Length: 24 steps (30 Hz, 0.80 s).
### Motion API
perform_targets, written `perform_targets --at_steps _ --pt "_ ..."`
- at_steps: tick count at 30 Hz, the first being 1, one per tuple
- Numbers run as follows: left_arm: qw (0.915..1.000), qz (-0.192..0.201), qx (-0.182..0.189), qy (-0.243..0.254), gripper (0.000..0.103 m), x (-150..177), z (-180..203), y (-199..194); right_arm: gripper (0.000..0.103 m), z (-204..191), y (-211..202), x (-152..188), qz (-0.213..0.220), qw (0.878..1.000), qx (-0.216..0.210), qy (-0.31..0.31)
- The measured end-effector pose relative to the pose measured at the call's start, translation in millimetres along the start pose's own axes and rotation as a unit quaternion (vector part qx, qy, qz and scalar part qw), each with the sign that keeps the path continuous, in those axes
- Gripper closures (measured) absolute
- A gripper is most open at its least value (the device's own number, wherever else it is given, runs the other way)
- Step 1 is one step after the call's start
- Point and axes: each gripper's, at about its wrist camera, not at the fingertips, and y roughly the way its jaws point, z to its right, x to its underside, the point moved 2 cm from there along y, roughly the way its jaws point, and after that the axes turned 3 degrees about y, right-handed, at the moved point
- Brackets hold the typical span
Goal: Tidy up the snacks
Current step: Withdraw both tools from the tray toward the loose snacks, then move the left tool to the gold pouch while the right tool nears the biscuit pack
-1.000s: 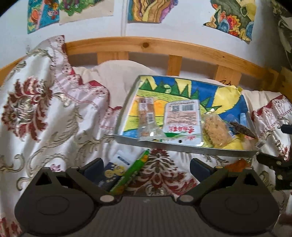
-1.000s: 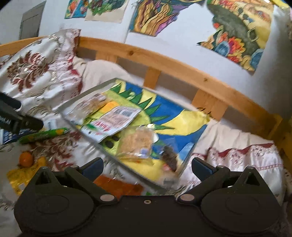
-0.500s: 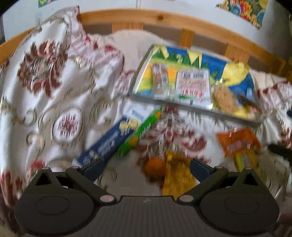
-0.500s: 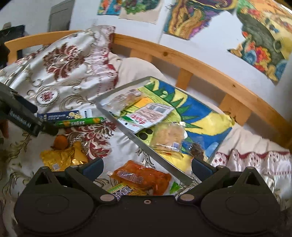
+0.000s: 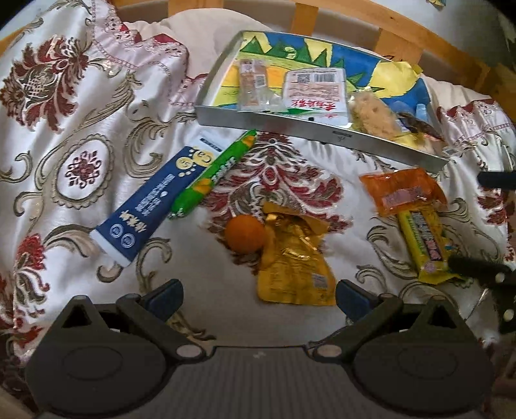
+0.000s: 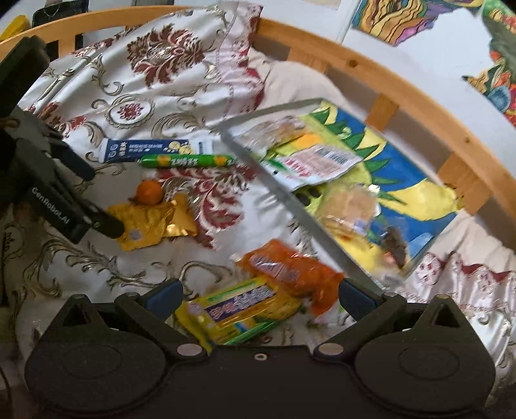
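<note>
A metal tray (image 5: pixel 290 124) (image 6: pixel 290 196) with a colourful lining holds several wrapped snacks. In front of it on the bedspread lie a blue tube (image 5: pixel 154 196) (image 6: pixel 145 150), a green stick pack (image 5: pixel 213 174) (image 6: pixel 187 160), a small orange (image 5: pixel 245 233) (image 6: pixel 149 191), a gold packet (image 5: pixel 290 261) (image 6: pixel 151 222), an orange packet (image 5: pixel 403 190) (image 6: pixel 290 274) and a yellow bar (image 5: pixel 422 238) (image 6: pixel 242 309). My left gripper (image 5: pixel 259 295) (image 6: pixel 96 199) is open just short of the gold packet. My right gripper (image 6: pixel 259 295) is open, the yellow bar lying between its fingers.
A floral white, red and gold bedspread (image 5: pixel 80 129) covers the bed. A wooden bed rail (image 6: pixel 387 83) curves behind the tray, with colourful pictures (image 6: pixel 403 19) on the wall above. A pale pillow (image 5: pixel 200 35) lies behind the tray's left end.
Both grippers have drawn back and tipped down from the tray, bringing the loose snacks on the bedspread into view. The right gripper now straddles the yellow bar.
</note>
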Motion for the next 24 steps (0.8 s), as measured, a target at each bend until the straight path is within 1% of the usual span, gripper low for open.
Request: perform_targets --at_steps 3,6,11,16,19,22,24 --pt "1.0 0.001 0.001 0.007 0.001 -1 4 3 0.001 4 7 1 -0.016 0.999 -0.003 0.028" --pt "0.9999 -0.008 0.0 0.012 0.001 -4 6 10 0.001 6 18 2 -0.038 0.998 -0.001 0.053" --pt "0.9998 -0.019 0.003 0.009 0.001 -1 6 13 0.001 -3 25 6 -0.057 0.998 -0.004 0.032" --pt "0.9997 -0.021 -0.001 0.009 0.001 -1 6 14 0.001 -3 27 6 -0.065 0.997 -0.01 0.036" --pt "0.9998 -0.012 -0.004 0.014 0.001 -4 8 15 0.001 2 29 6 -0.065 0.996 -0.012 0.061" --pt "0.9998 0.001 -0.013 0.015 0.001 -8 10 18 0.001 7 37 5 -0.071 0.992 -0.014 0.102" --pt "0.9997 0.002 -0.019 0.014 0.001 -9 11 23 0.001 9 44 5 -0.079 0.989 -0.018 0.122"
